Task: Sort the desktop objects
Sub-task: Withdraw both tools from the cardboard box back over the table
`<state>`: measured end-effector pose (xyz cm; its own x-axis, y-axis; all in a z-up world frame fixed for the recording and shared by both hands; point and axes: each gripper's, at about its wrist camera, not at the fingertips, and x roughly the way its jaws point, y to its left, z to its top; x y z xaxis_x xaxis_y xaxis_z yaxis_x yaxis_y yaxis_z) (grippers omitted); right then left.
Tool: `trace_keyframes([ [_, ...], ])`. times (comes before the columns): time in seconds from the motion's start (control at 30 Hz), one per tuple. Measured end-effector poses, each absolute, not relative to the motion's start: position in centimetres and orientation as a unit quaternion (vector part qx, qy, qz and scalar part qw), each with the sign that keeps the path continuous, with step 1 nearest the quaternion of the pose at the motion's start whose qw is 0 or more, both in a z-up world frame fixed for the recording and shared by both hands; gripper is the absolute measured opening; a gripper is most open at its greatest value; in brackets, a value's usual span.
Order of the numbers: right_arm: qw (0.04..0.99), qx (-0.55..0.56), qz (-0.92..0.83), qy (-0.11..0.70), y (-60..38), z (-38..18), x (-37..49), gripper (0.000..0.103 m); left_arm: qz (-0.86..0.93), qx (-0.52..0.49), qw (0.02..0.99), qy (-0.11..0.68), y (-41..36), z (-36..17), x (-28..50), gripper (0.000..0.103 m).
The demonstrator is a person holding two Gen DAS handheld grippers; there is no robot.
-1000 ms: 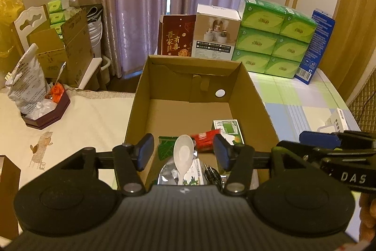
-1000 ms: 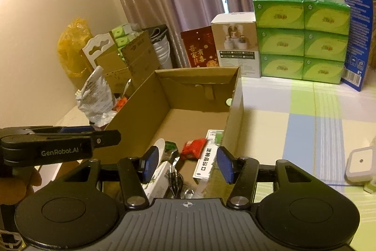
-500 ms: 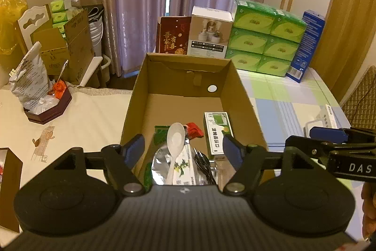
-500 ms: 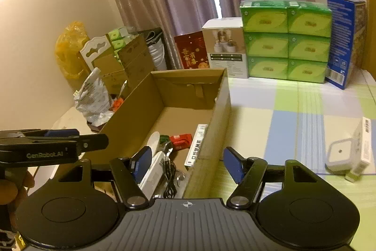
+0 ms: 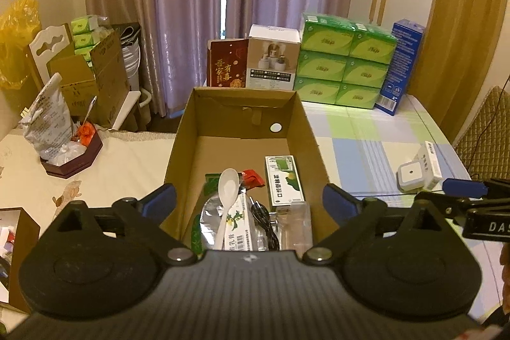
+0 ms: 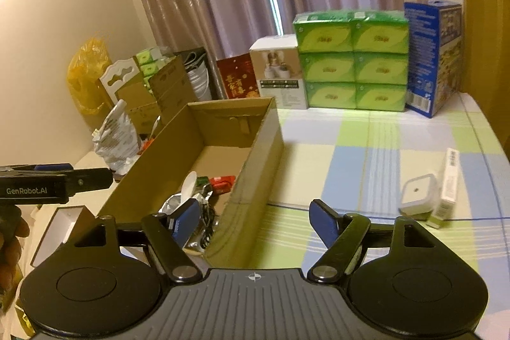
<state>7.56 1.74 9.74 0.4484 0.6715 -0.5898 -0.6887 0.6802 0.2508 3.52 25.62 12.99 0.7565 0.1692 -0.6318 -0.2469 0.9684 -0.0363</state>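
An open cardboard box (image 5: 191,129) (image 6: 255,155) stands on the table. Inside lie a white spoon (image 5: 228,196) (image 6: 188,185), a foil packet (image 5: 210,212), a green-and-white carton (image 5: 282,184), a red wrapper (image 5: 251,177) (image 6: 221,182) and a black cable (image 5: 264,222). My left gripper (image 5: 248,201) is open and empty above the box's near end. My right gripper (image 6: 255,219) is open and empty over the box's right wall. A white square device (image 6: 417,193) (image 5: 411,176) and a small white carton (image 6: 449,187) (image 5: 432,163) lie on the checked cloth to the right.
Stacked green tissue packs (image 5: 344,69), a blue box (image 5: 401,66), a white product box (image 5: 272,62) and a red card (image 5: 228,69) line the table's back. A dark tray with a foil bag (image 5: 51,120) sits left. A small brown box (image 6: 63,228) stands near left.
Both grippers have pulled back and up from the box and their jaws have opened wider. The right gripper has swung right, bringing the white device and carton into view.
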Motion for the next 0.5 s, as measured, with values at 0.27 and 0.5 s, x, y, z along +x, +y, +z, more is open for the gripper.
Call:
trace_keyframes([
  [0.27,0.870,-0.008,0.375,0.320,-4.1,10.3,6.2,0.089,0.089,-0.057,0.940,0.323,22.5,13.6,2.0,0.102],
  [0.5,0.892,0.017,0.306,0.331,-11.6,9.2,6.9,0.096,0.050,-0.050,0.945,0.319,17.7,13.5,1.5,0.102],
])
